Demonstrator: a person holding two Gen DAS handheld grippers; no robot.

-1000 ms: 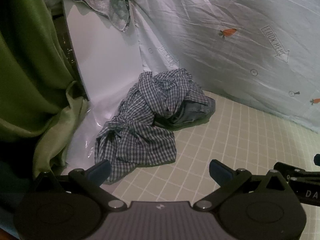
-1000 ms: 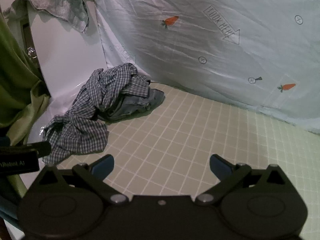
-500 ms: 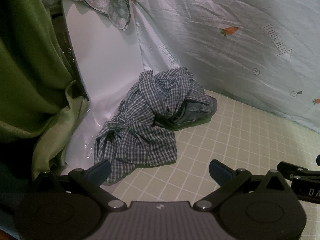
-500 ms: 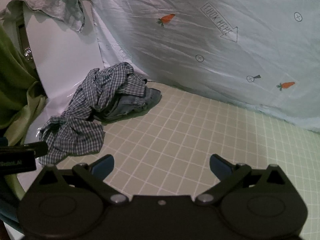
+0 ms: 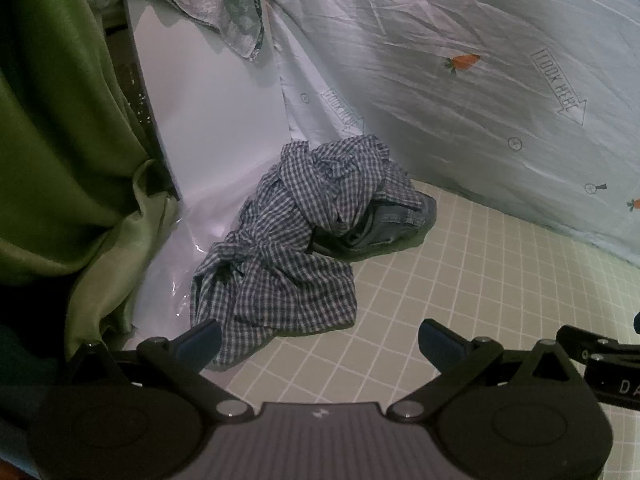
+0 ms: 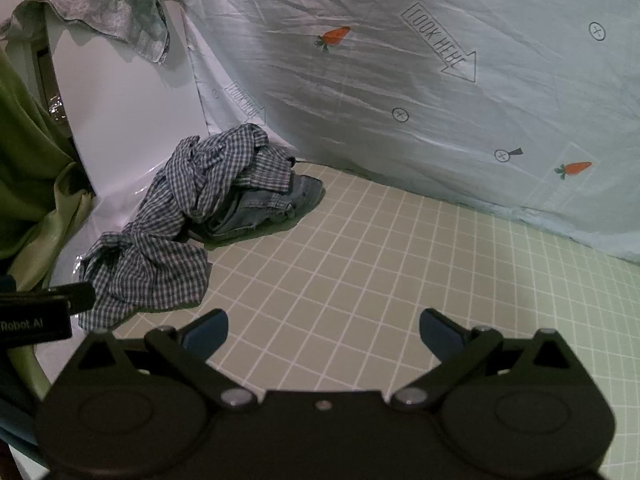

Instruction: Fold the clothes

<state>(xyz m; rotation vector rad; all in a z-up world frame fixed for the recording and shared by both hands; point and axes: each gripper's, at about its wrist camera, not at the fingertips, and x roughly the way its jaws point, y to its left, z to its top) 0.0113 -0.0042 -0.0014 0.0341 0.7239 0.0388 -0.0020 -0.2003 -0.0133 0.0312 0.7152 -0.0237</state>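
A crumpled checked shirt [image 5: 288, 240] lies in a heap at the back left corner of the gridded mat [image 5: 480, 280], at about eleven o'clock from the left gripper [image 5: 318, 338] and ten o'clock from the right gripper [image 6: 323, 330]. Its near edge spills off the mat onto a glossy white sheet [image 5: 216, 128] that curves up behind it. Tucked under the shirt at its three o'clock side is a piece of blue denim [image 5: 396, 224], partly covered, so the two look dropped together as a pile waiting to be sorted, not laid out. No fold is visible yet; the first job is likely to lift the shirt clear of the denim and spread it on the open mat. Both grippers hover low over the mat with their jaws spread wide and nothing between them, apart from the cloth, which suits an approach before a grab. The left one sits nearer, its left fingertip [image 5: 198, 342] overlapping the shirt's near hem in view, though contact cannot be told. Beyond the pile, a pale sheet printed with carrots [image 6: 440, 100] hangs at twelve to two o'clock as a backdrop, a green curtain [image 5: 60, 140] falls at nine o'clock, and a grey patterned cloth [image 5: 216, 4] is draped over the top of the white sheet.
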